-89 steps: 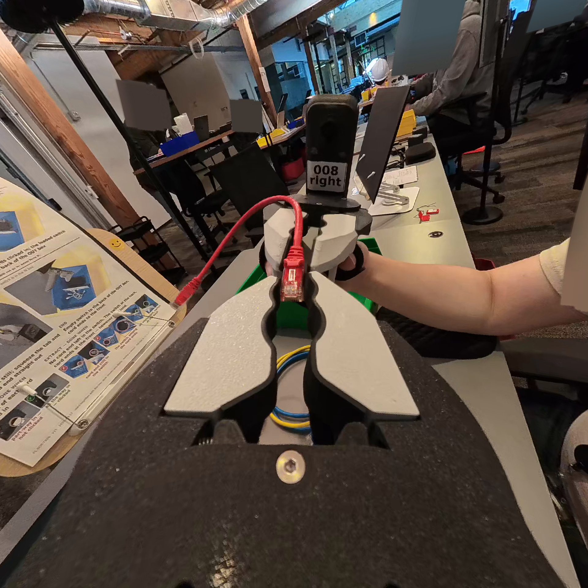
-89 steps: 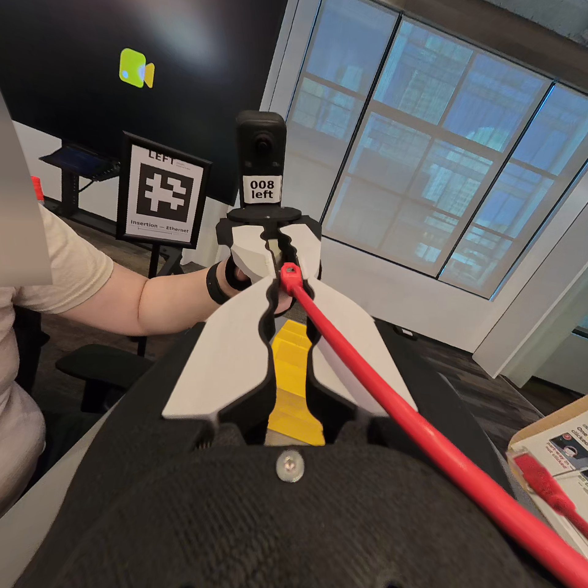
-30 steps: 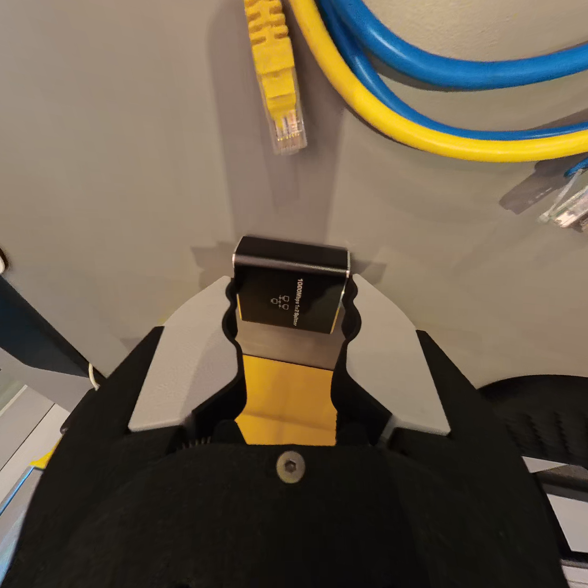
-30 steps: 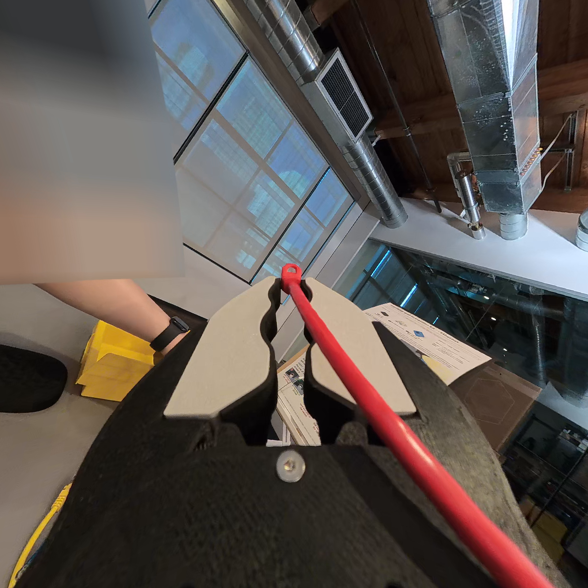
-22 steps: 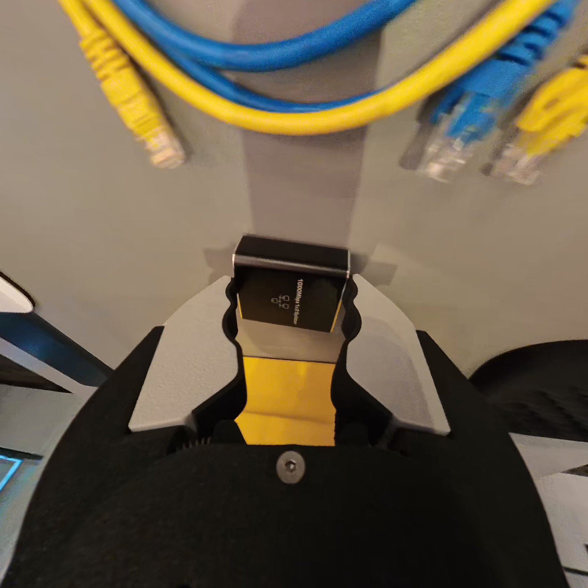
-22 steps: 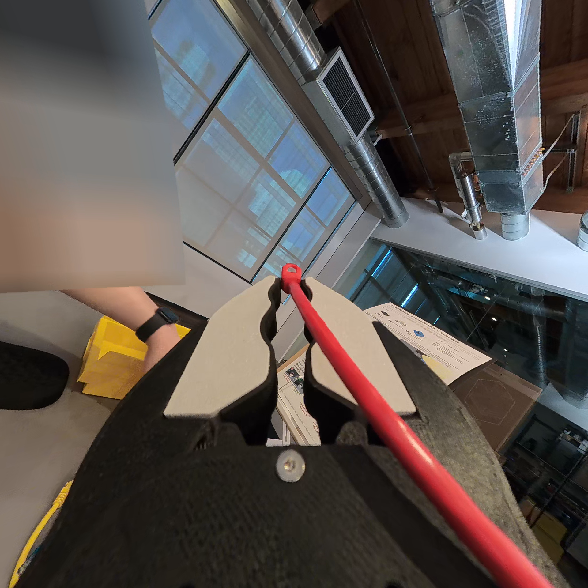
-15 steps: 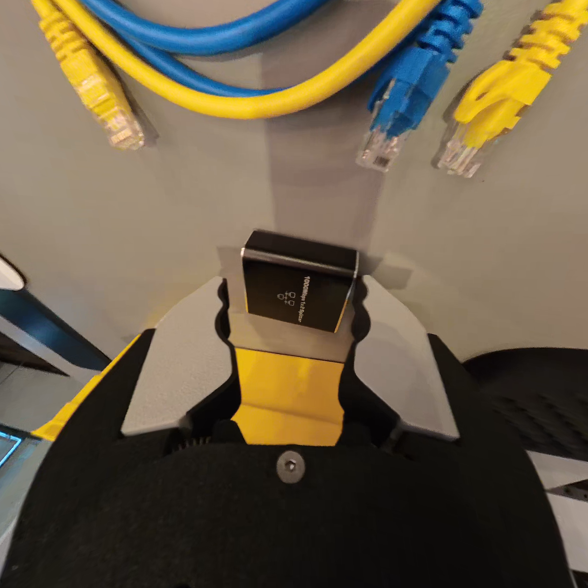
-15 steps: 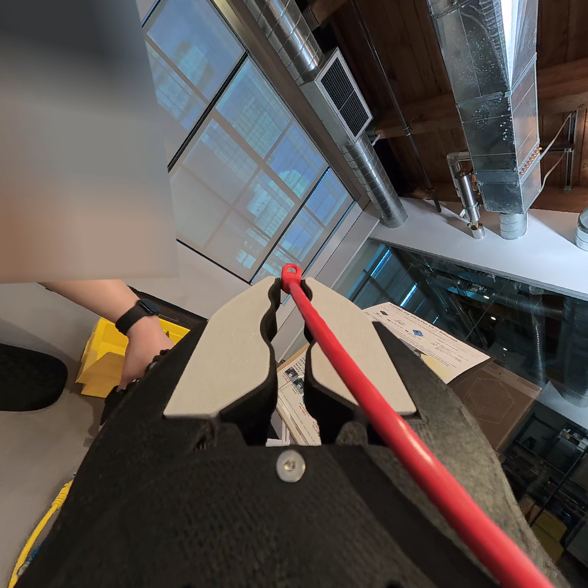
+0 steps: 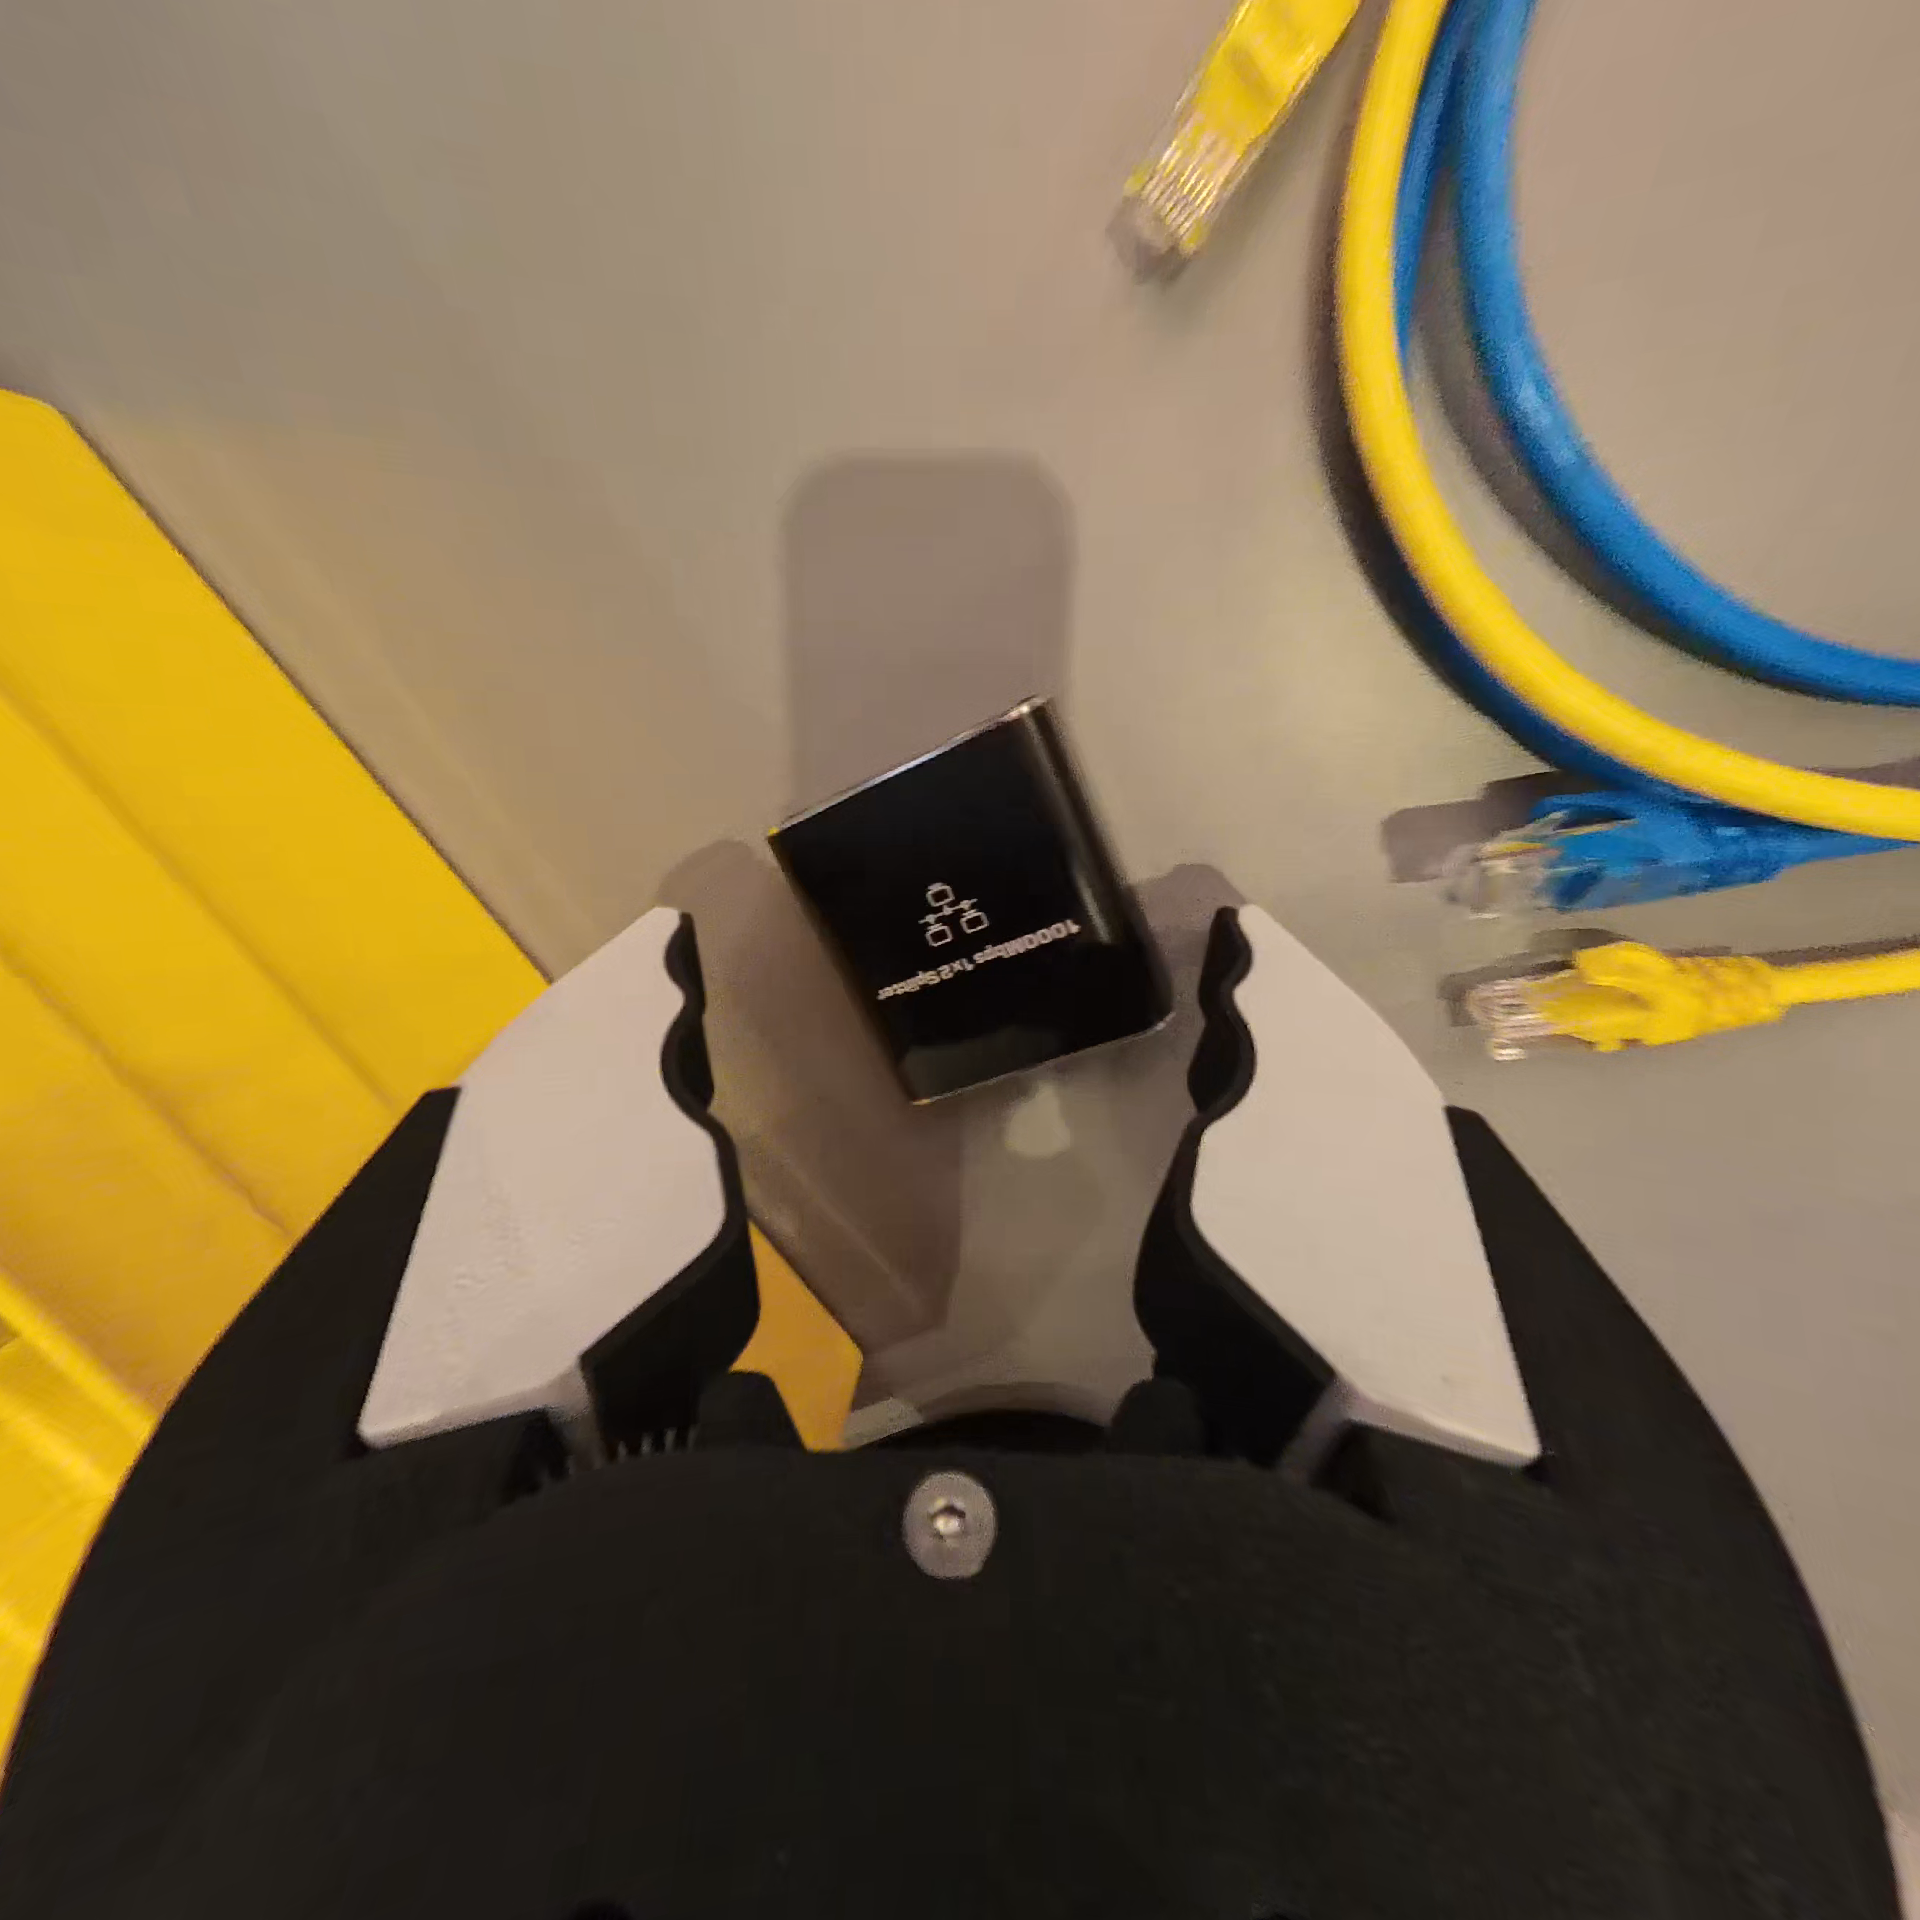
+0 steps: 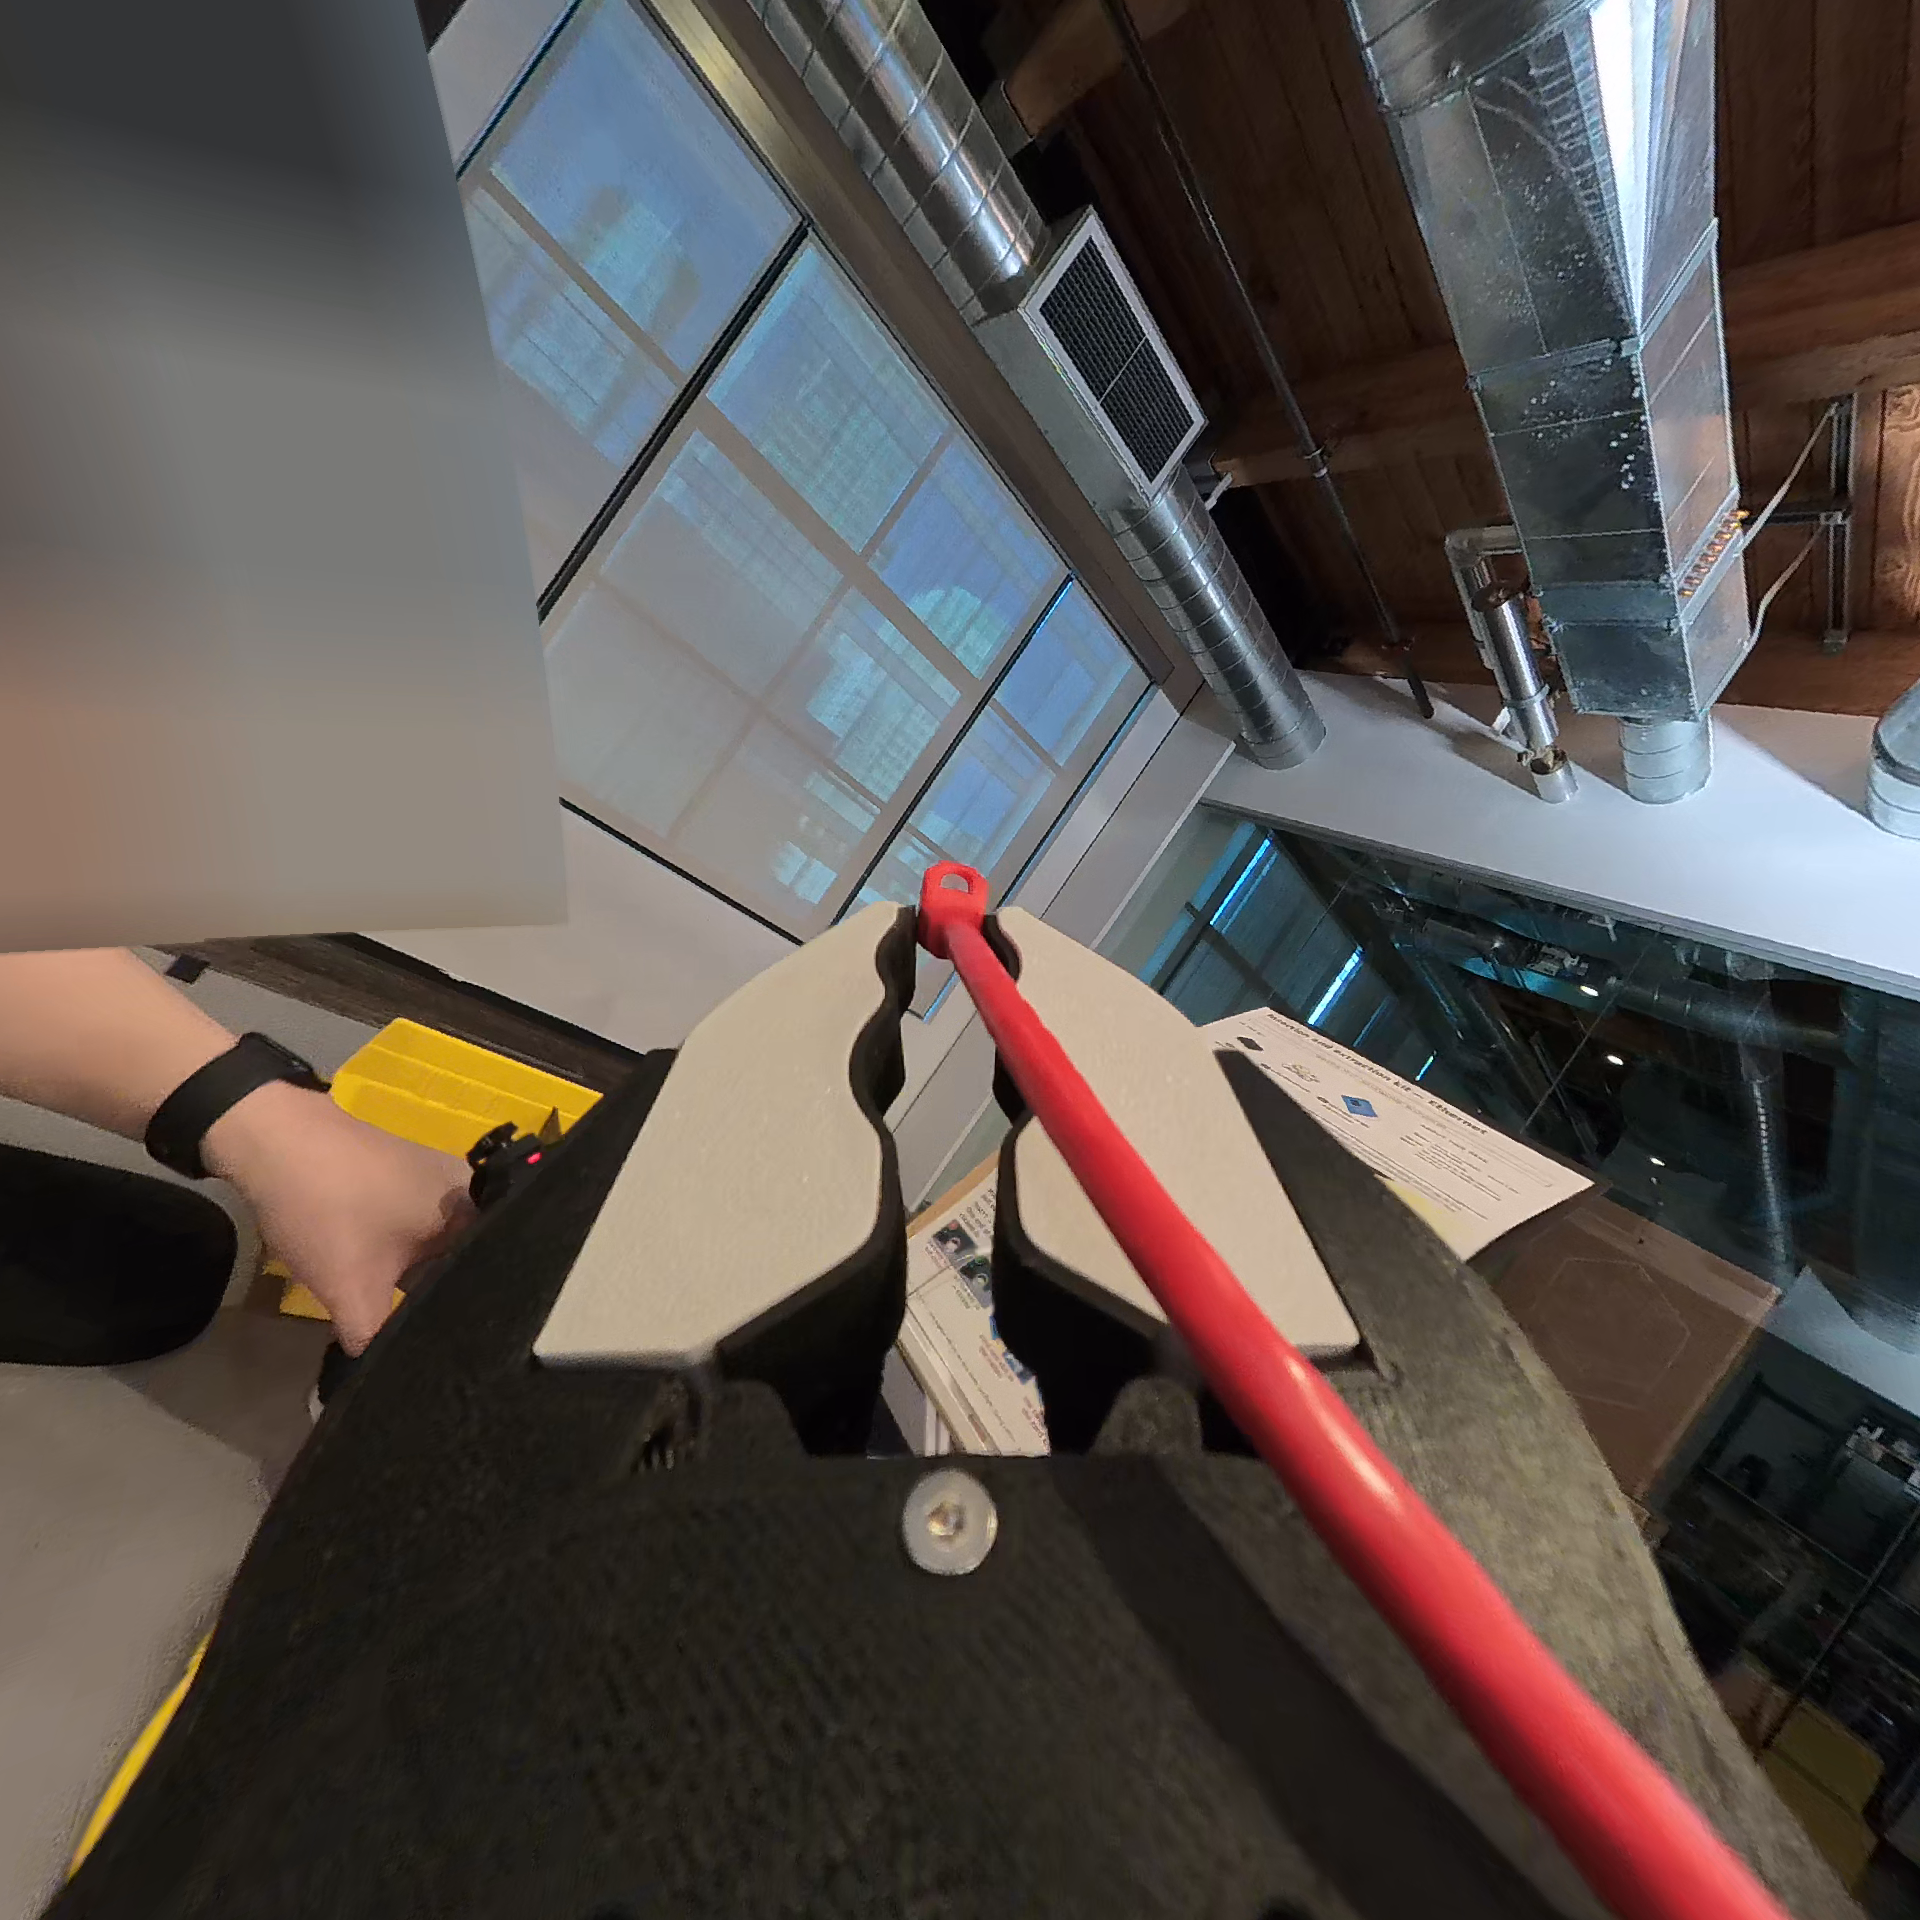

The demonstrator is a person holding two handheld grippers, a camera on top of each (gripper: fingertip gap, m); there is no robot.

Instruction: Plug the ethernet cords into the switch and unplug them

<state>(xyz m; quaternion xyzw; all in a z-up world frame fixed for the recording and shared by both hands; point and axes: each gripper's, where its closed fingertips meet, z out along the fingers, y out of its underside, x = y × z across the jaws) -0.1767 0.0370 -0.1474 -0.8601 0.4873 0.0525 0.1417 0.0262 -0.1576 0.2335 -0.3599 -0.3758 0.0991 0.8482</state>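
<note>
**Switch loose on the table, no cord in it yet**

I am hovering my left claw (image 9: 951, 961) over the grey table (image 9: 520, 312) with the jaws standing wide. The black switch (image 9: 971, 904) is lying skewed between the fingertips — a gap is showing on both sides, so I am not gripping it. No cord is sitting in it that I can see.

At 1 to 3 o'clock from the switch, the yellow cords (image 9: 1455, 582) and blue cords (image 9: 1538, 343) are lying loose, their plugs bare on the table. A yellow bin (image 9: 156, 831) is lying at 9 o'clock.

My right claw (image 10: 951, 925) is pointing up toward the ceiling ducts, jaws narrow, pinching the red cord (image 10: 1195, 1288) near its end; the cord is trailing back past the camera.

My reading: the plugging seems not yet begun. Every insertion, and all the unplugging after, is looking to be left — next the switch needs gripping squarely.
</note>
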